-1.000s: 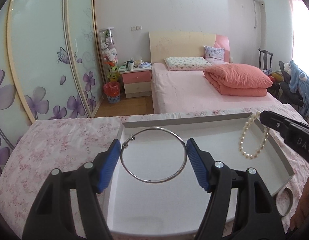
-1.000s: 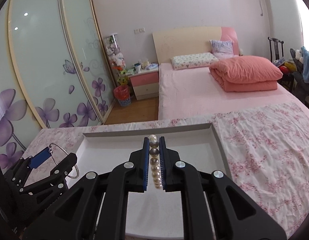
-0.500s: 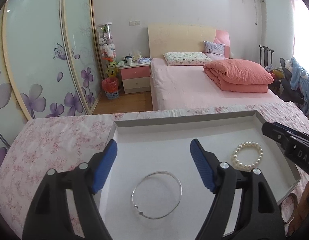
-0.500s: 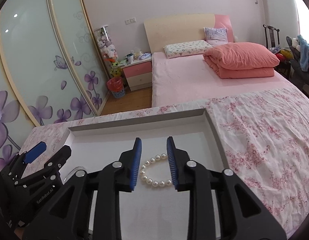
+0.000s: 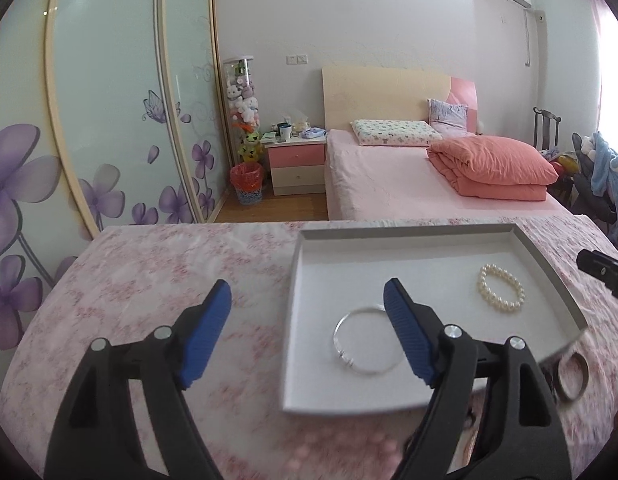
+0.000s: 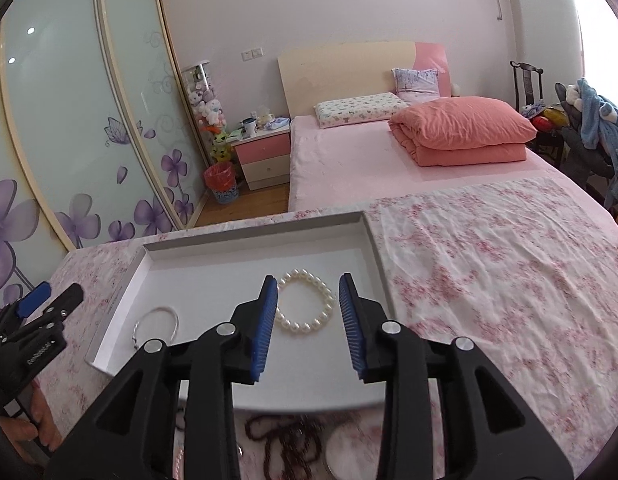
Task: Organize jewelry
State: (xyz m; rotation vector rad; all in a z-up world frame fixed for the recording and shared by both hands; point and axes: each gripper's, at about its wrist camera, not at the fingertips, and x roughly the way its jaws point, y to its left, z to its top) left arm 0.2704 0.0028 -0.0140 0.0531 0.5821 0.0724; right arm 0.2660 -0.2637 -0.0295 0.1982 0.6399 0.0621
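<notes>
A white tray with a grey rim (image 5: 409, 232) (image 6: 249, 236) sits on a table with a pink floral cloth. A thin silver bangle (image 5: 341, 356) (image 6: 157, 309) lies flat in its left part and a pearl bracelet (image 5: 505, 309) (image 6: 305, 326) in its right part. My left gripper (image 5: 307, 292) hangs over the tray's left edge, its jaws opening with nothing between them. The right finger hides part of the bangle. My right gripper (image 6: 307, 283) hovers above the pearl bracelet, its jaws opening. The pads do not touch the pearls.
In front of the tray lie a dark brown bead necklace (image 6: 293, 436), a round pale disc (image 6: 349, 452) and a wide metal ring (image 5: 571, 372). Floral cloth stretches to the right (image 6: 489, 280) and left (image 5: 169, 272). A bed stands beyond the table.
The left gripper let the silver bangle drop into the tray, opened wider and slid left. The right gripper opened off the pearl bracelet, which now lies in the tray, and drew back.
</notes>
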